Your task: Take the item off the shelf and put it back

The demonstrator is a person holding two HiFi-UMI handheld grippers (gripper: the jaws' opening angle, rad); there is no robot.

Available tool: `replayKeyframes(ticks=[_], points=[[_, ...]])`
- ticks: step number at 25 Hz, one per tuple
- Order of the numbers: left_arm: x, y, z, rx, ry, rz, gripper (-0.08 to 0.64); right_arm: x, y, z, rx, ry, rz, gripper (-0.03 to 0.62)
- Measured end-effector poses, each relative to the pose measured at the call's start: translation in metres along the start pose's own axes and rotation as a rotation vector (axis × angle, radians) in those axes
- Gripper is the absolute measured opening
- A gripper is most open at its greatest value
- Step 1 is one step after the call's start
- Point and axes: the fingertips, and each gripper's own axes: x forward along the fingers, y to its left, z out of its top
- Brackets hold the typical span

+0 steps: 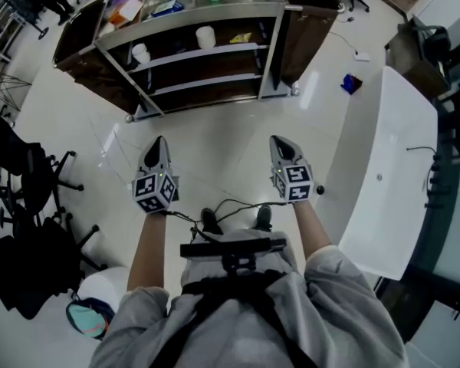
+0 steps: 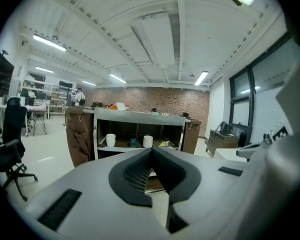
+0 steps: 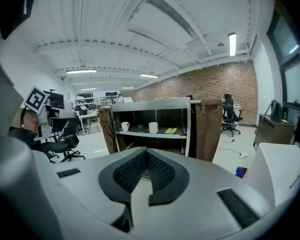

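Shelf [image 1: 230, 50] top cut off (frame edge); left tongs [image 1: 159, 141], right tongs [image 1: 280, 141] closed.

No text, label or number is legible.

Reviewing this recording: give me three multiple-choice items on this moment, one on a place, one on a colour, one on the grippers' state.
1. The two white cups stand:
A. on a chair
B. inside the shelf unit
C. on the table

2. The small thing on the floor right of the shelf unit is:
A. blue
B. yellow
C. green

3. The left gripper and right gripper are:
A. open
B. shut, empty
C. shut on a cup

Key: B, they sit on an inner shelf; A, blue against pale tiles; B, jaws meet with nothing between.
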Motion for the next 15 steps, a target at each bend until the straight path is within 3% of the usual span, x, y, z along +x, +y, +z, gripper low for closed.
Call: replayKeyframes(ticks=[3,8,15], points=[[-0.016,0.008,-0.003,0.073,-0.03,0.012,0.005,-0.014,-0.001,0.006,-0.02,-0.035,0.002,0.009],[-0.024,0.024,-0.014,0.061,-0.022,0.045,0.005,-0.019,0.007,0.011,-0.042,-0.07,0.023,0.009],[-0.017,0.021,-0.009,0.081,-0.032,-0.001,0.005,-0.003,0.024,0.012,-0.026,-0.067,0.023,0.009]])
